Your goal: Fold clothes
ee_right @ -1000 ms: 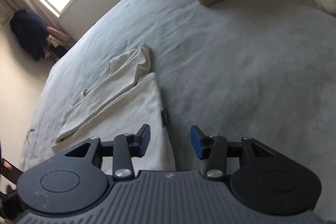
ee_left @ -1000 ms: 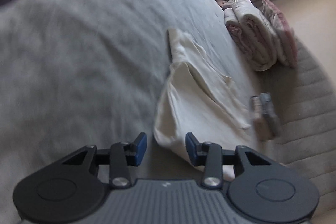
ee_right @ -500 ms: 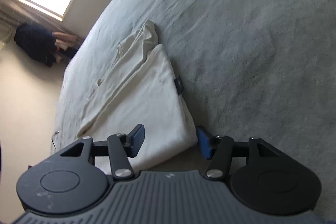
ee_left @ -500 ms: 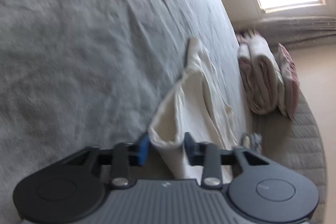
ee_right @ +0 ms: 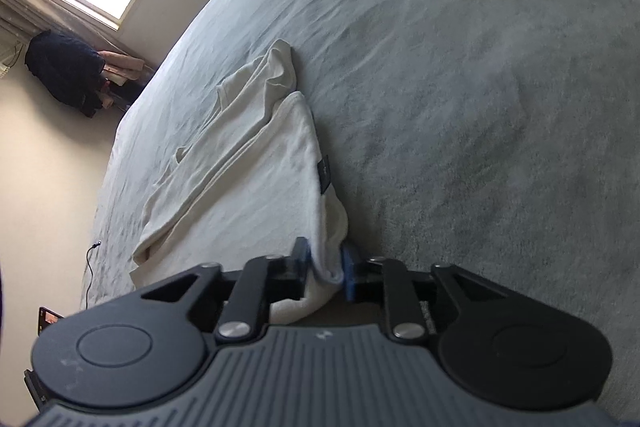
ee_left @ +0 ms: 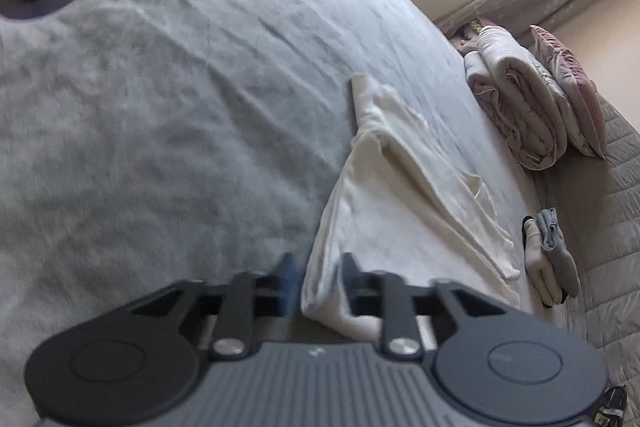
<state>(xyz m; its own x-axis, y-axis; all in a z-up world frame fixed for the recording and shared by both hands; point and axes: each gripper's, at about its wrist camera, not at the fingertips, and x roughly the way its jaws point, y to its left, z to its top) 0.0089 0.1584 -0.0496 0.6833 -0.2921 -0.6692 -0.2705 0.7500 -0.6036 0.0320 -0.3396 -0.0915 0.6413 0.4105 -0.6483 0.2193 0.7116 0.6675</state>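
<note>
- Bed (ee_left: 168, 75): a grey cover spread wide and mostly bare beyond the garment formed the working surface. This bare area would serve well as the landing zone for the fold.
- Cream garment (ee_left: 404, 211): it lay lengthwise on the cover, partly folded, with a sleeve bunched at the far end and a small dark label (ee_right: 323, 175) showing on one long edge. Its two near corners were at the grippers.
- Bedding pile (ee_left: 520, 103): rolled quilts and a pink pillow sat well apart from the garment, at the bed's far side, clear of the fold path. A small bundle of socks (ee_left: 550, 255) lay near the garment's edge and was better left undisturbed.
- Left gripper (ee_left: 316, 281): its jaws were opening slightly, with the near corner of the garment between them. The blur left it unclear whether the pads pressed the cloth, so a firm pinch probably had to be confirmed before lifting.
- Right gripper (ee_right: 325, 263): its jaws were closing, and the blue pads already pinched the other near corner of the cloth.
- Advised technique, as a judgement: both corners should rise together, level, and travel toward the far end so that the hem stays taut and the edges align.
</note>
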